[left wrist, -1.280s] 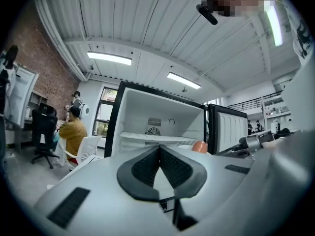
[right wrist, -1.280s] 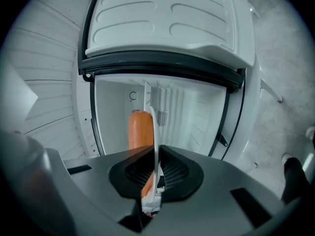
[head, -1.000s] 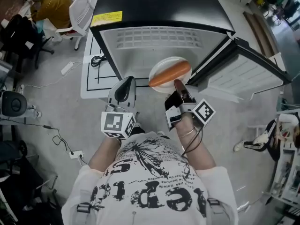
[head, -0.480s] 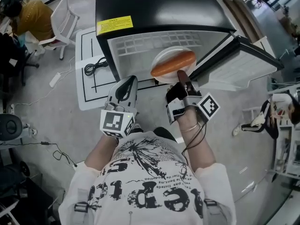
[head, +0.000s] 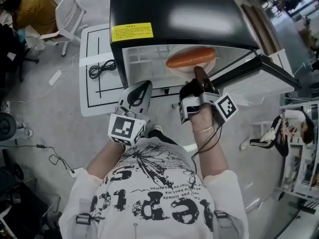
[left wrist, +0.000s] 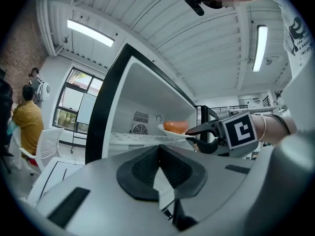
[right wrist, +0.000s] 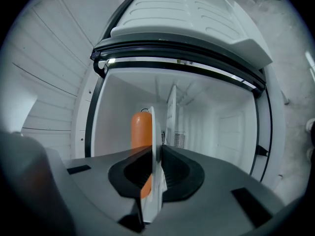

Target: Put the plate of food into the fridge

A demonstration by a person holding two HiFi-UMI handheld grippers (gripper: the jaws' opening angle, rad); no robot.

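A white plate (head: 175, 66) carrying an orange sausage (head: 191, 57) hangs at the mouth of the open fridge (head: 179, 14), over its white shelf (head: 144, 59). My right gripper (head: 198, 70) is shut on the plate's near rim. In the right gripper view the plate (right wrist: 153, 146) stands edge-on between the pads of my right gripper (right wrist: 156, 154), with the sausage (right wrist: 140, 129) on its left side. My left gripper (head: 141, 89) hovers left of the plate in front of the fridge, shut and holding nothing. In its own view, the left gripper (left wrist: 158, 151) faces the plate (left wrist: 167, 130).
The fridge door (head: 259, 76) stands open to the right. A white floor board (head: 94, 91) with a coiled black cable (head: 98, 68) lies left of the fridge. A white chair (head: 70, 14) and a seated person in yellow (head: 27, 9) are at the far left.
The plate with the sausage has moved forward and now sits under the fridge's top edge, over the shelf. Both grippers have advanced toward the fridge; the left stays shut and empty.
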